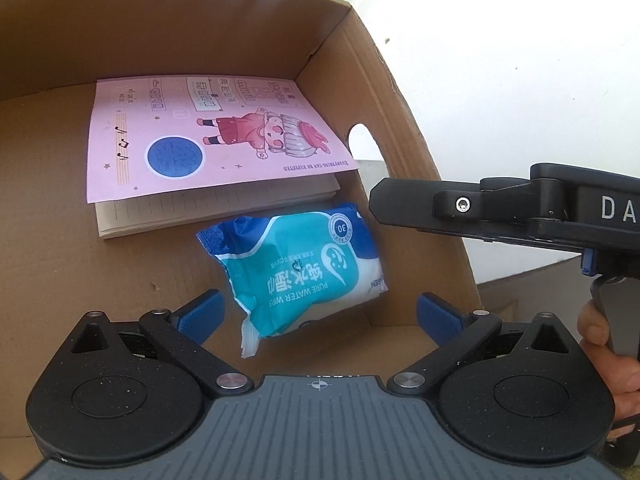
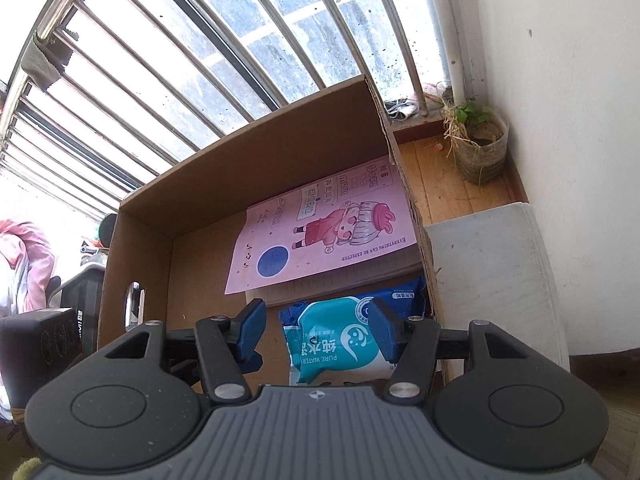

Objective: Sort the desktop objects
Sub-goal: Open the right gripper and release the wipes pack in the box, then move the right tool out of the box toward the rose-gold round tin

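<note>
A cardboard box [image 1: 52, 208] holds a pink cartoon notebook [image 1: 200, 136] at the back and a blue pack of water wipes [image 1: 304, 264] in front of it, near the right wall. My left gripper [image 1: 320, 316] is open above the box, its blue pads either side of the wipes pack and apart from it. My right gripper [image 2: 316, 336] is open too, hovering over the same wipes pack [image 2: 336, 344] without touching it. The notebook [image 2: 320, 232] also shows in the right wrist view. The right gripper's body [image 1: 520, 208] reaches in from the right in the left wrist view.
The box [image 2: 280, 148] has a hand-hole [image 1: 364, 148] in its right wall. Beyond it are a white wall, a barred window [image 2: 200, 40], a potted plant [image 2: 480, 152] on a wooden sill and a white slab [image 2: 492, 264]. A black device [image 2: 40, 344] stands left.
</note>
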`<state>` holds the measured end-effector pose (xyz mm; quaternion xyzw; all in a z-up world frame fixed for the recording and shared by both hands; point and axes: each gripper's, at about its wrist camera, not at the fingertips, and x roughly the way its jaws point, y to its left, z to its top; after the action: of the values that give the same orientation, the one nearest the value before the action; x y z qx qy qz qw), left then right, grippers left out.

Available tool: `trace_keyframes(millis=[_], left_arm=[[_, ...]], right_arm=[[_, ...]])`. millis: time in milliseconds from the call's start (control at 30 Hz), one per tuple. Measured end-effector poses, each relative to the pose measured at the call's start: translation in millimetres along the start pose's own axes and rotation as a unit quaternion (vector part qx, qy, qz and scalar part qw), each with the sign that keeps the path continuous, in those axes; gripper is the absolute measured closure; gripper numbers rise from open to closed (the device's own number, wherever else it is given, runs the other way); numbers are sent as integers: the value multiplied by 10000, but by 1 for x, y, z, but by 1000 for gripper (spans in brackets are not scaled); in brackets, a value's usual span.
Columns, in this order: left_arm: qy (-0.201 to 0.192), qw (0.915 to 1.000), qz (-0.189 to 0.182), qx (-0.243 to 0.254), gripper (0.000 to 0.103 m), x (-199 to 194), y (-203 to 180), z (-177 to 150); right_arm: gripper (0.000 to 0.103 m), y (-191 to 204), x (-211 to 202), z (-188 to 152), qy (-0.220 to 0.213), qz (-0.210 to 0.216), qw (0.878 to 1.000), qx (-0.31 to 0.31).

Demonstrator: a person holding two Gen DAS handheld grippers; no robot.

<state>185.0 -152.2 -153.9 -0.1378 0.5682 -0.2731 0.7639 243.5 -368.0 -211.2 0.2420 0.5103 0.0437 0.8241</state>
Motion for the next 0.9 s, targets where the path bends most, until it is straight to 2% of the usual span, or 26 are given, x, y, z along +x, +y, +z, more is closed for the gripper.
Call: trace_keyframes(millis=[233, 467, 533, 600, 767, 833, 900], left_arm=[[-518, 9983, 182, -219, 1, -52, 6, -28], [-761, 9952, 470, -403, 1, -106, 11, -68], [-901, 9934, 655, -291, 1, -120, 9, -79], [-806, 9927, 838, -310, 1, -132, 10, -89], [-745, 9913, 968, -483, 1, -149, 15, -115], [-635, 9899, 1184, -450, 1, -146, 15, -123], [-456, 9860, 1586, -257, 3, -138, 14, -130]], right_arm=[[41, 24, -22, -20, -199, 389, 9987, -271], [41, 46, -26, -54, 143, 818, 9957, -420], [41, 53, -25, -64, 285, 914, 9944, -447], [41, 61, -25, -74, 384, 977, 9932, -508], [41, 79, -22, -91, 585, 1121, 9892, -745], [41, 85, -15, -98, 739, 1133, 9873, -835], [41, 91, -6, -105, 903, 1082, 9855, -947]])
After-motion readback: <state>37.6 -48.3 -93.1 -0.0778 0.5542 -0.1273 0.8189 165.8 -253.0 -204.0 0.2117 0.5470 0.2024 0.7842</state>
